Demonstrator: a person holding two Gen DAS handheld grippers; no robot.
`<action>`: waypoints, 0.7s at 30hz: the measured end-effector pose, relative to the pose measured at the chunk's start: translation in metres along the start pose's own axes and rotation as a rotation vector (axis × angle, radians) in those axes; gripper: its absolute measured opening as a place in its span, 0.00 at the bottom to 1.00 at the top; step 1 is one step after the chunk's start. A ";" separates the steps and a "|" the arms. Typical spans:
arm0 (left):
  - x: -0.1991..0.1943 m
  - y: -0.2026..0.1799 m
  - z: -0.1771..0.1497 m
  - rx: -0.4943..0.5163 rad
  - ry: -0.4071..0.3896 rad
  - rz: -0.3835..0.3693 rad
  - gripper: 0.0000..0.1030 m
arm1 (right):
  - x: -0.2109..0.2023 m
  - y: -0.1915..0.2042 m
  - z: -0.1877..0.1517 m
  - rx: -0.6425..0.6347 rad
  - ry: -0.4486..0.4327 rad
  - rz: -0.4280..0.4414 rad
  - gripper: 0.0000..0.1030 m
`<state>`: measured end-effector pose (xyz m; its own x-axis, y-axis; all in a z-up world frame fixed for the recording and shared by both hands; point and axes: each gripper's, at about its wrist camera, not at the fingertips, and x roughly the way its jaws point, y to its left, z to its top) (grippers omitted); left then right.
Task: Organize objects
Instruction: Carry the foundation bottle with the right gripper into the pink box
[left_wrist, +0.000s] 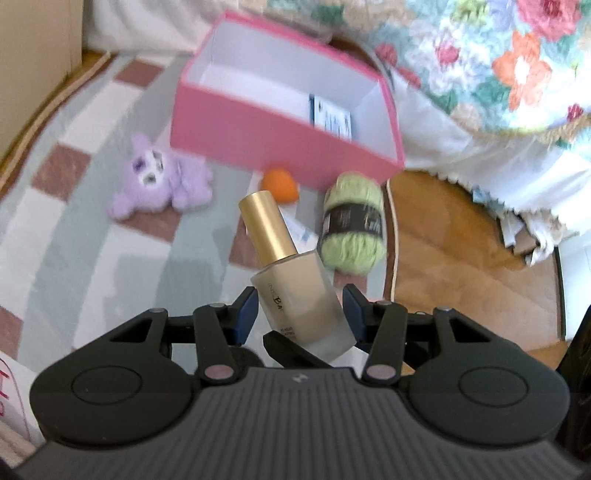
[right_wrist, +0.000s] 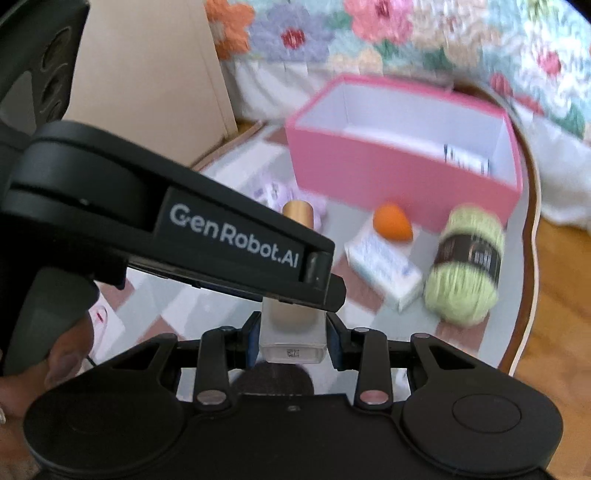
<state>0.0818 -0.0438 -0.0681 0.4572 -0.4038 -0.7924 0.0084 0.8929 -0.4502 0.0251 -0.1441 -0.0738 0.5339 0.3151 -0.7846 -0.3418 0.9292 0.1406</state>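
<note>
A frosted foundation bottle (left_wrist: 291, 273) with a gold cap sits tilted between the fingers of my left gripper (left_wrist: 300, 308), whose jaws stand slightly apart from it. My right gripper (right_wrist: 291, 332) is shut on the same bottle's base (right_wrist: 292, 341); the left gripper's body (right_wrist: 177, 221) crosses above it. A pink open box (left_wrist: 280, 125) (right_wrist: 402, 173) stands at the back with a small card inside. A purple plush (left_wrist: 159, 177), an orange sponge (left_wrist: 279, 184) (right_wrist: 392, 222) and a green yarn ball (left_wrist: 352, 225) (right_wrist: 465, 273) lie on the checked mat.
A white carton (right_wrist: 384, 267) lies under the orange sponge. The mat covers a round table whose rim (right_wrist: 528, 295) curves at the right, with wooden floor (left_wrist: 461, 251) beyond. A floral quilt (left_wrist: 498, 55) hangs behind. A beige cabinet (right_wrist: 147, 81) stands at the left.
</note>
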 end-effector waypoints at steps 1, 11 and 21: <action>-0.005 -0.003 0.004 0.010 -0.014 0.004 0.47 | -0.004 0.001 0.005 -0.004 -0.017 0.004 0.39; -0.037 -0.024 0.060 0.084 -0.071 0.022 0.48 | -0.023 -0.001 0.065 -0.035 -0.106 0.022 0.39; -0.014 -0.050 0.144 0.153 -0.098 0.037 0.48 | -0.017 -0.028 0.139 -0.016 -0.158 -0.001 0.39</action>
<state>0.2033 -0.0543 0.0245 0.5440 -0.3554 -0.7601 0.1221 0.9297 -0.3474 0.1326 -0.1483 0.0195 0.6488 0.3418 -0.6799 -0.3525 0.9268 0.1295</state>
